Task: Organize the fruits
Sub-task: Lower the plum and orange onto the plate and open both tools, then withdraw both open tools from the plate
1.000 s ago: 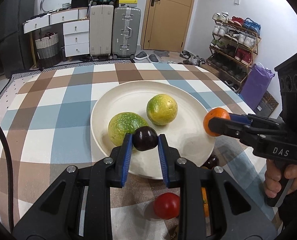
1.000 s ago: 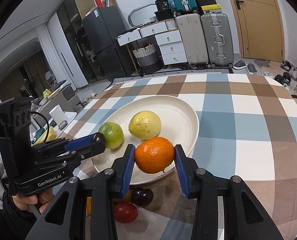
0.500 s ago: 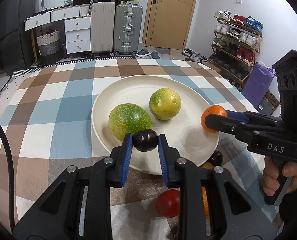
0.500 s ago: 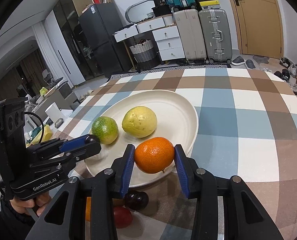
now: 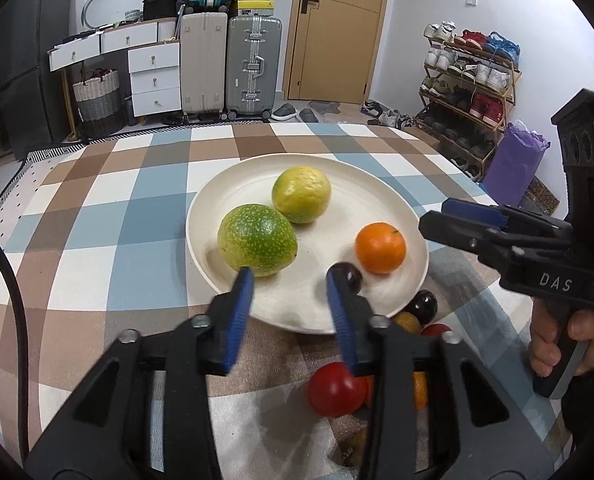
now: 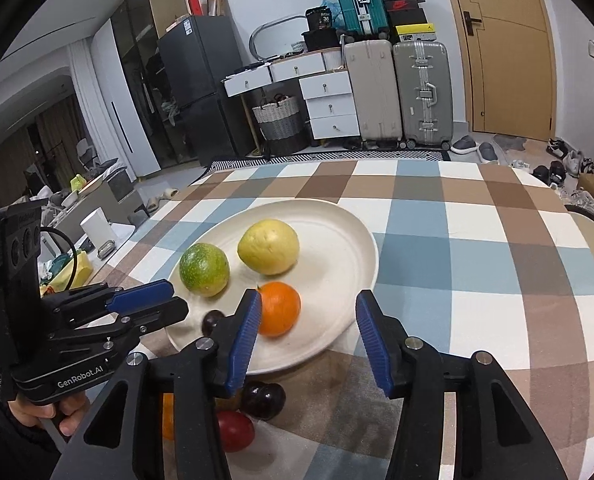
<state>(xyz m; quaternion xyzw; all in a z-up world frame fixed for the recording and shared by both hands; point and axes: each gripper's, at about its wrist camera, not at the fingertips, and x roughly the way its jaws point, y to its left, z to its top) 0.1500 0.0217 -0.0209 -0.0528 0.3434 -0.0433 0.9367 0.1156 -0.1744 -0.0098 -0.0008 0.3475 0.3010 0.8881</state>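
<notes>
My left claw (image 5: 289, 276) opening, dark plum (image 5: 347, 274) loose beside it; right claw (image 6: 309, 308) opening, orange (image 6: 279, 308) freed on plate (image 6: 353, 240).

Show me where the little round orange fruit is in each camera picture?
Left wrist view: the round orange fruit sits on the right part of the cream round plate, right of the speckled green fruit.
Right wrist view: the same orange fruit lies at the plate's near edge, just beyond the right gripper, whose jaws are opening.
Shared landmark: the speckled green fruit, on the plate in both views.
</notes>
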